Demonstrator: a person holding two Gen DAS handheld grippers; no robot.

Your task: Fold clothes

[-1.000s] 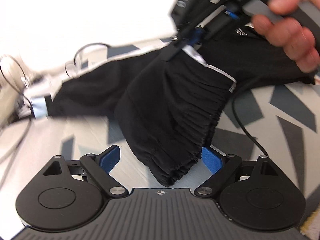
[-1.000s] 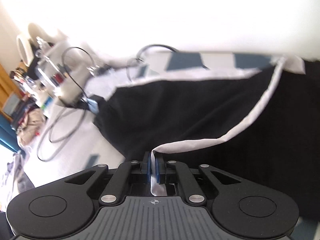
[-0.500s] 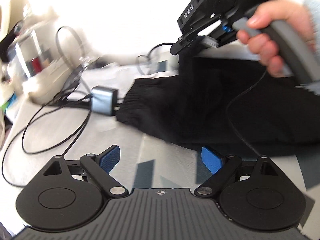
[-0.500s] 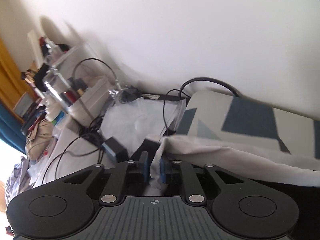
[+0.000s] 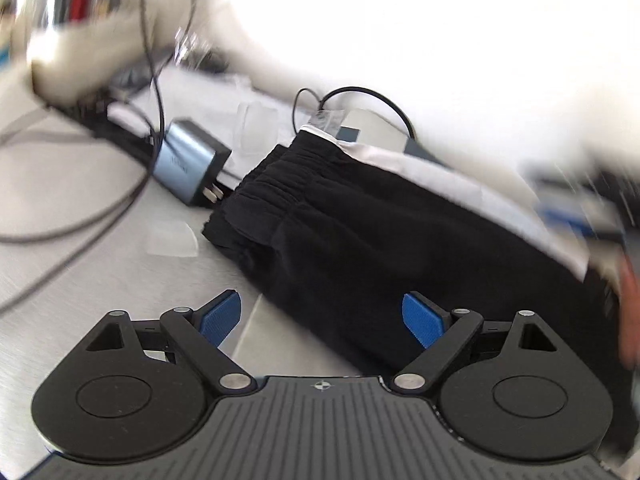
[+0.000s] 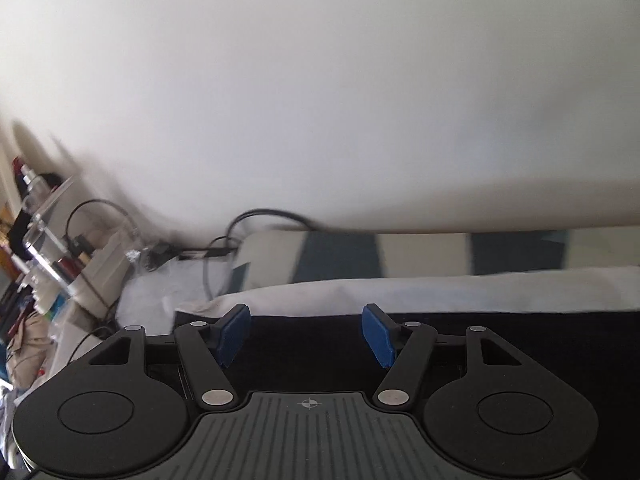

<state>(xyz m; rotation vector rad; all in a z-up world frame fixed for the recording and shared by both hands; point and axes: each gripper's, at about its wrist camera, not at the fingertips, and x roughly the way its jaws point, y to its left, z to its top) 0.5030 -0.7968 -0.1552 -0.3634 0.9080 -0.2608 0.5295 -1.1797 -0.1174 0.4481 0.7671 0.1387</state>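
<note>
Jaws wide on both grippers, over black shorts [image 5: 400, 232].

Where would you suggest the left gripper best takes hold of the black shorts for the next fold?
Probably the gathered waistband of the black shorts: it lies bunched and thick at the free near-left end. The open left gripper could come in low from that side.

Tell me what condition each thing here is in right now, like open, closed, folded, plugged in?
left gripper: open, holding nothing.
right gripper: open, holding nothing.
black shorts: lying folded on the patterned mat, white stripe along the far edge.
grey charger: lying on the table, prongs out, cable attached.
</note>
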